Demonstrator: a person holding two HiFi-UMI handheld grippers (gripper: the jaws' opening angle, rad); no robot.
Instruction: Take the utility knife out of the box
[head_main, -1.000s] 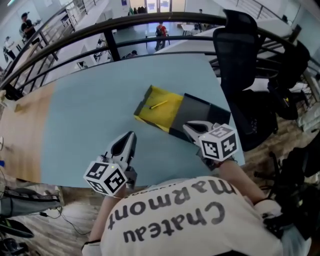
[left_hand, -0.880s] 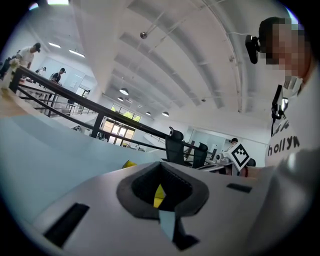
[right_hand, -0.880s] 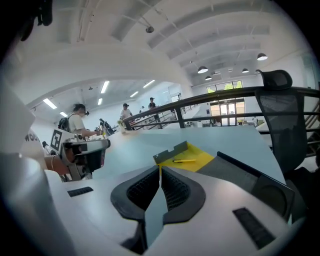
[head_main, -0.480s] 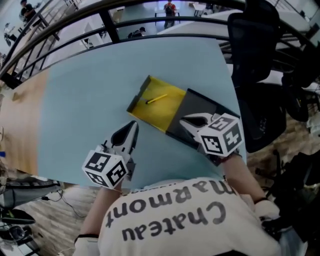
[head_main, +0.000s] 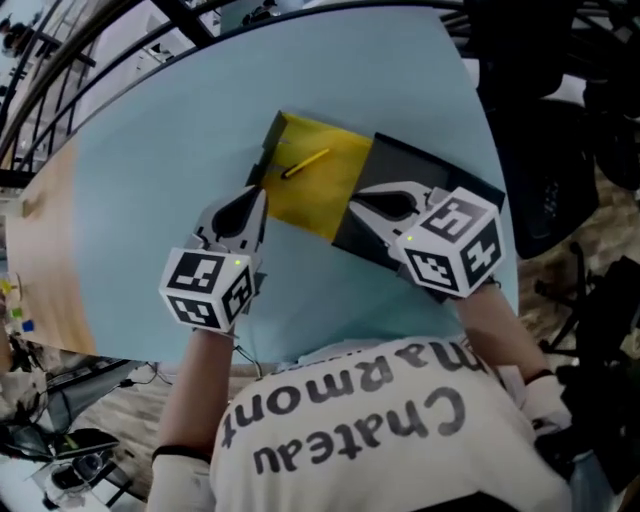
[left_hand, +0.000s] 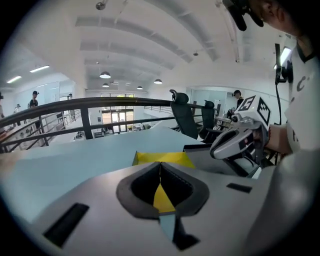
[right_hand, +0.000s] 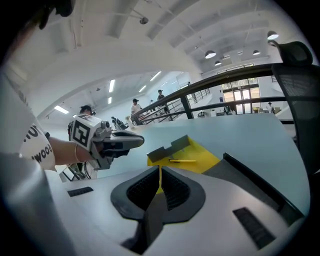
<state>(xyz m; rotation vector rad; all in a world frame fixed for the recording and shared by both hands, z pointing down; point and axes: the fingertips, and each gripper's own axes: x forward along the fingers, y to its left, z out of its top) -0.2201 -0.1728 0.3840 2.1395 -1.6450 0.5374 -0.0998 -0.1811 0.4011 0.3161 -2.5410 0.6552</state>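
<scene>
A yellow utility knife (head_main: 305, 162) lies in the open yellow tray of the box (head_main: 335, 195) on the light blue table (head_main: 150, 170). The box's dark grey part (head_main: 445, 178) adjoins the tray on the right. My left gripper (head_main: 258, 193) is shut and empty, its tip at the tray's near left edge. My right gripper (head_main: 358, 198) is shut and empty too, over the seam between tray and dark part. The right gripper view shows the knife (right_hand: 182, 160) ahead in the tray (right_hand: 202, 159), with the left gripper (right_hand: 139, 141) to its left. The left gripper view shows only the tray (left_hand: 162, 158).
A black office chair (head_main: 560, 140) stands off the table's right side. A dark railing (head_main: 90, 70) runs behind the table. A wooden strip (head_main: 40, 250) borders the table on the left, and its near edge is just under my arms.
Both grippers have moved forward to the box. The left one came from the near table edge up to the tray's left side; the right one advanced over the dark part.
</scene>
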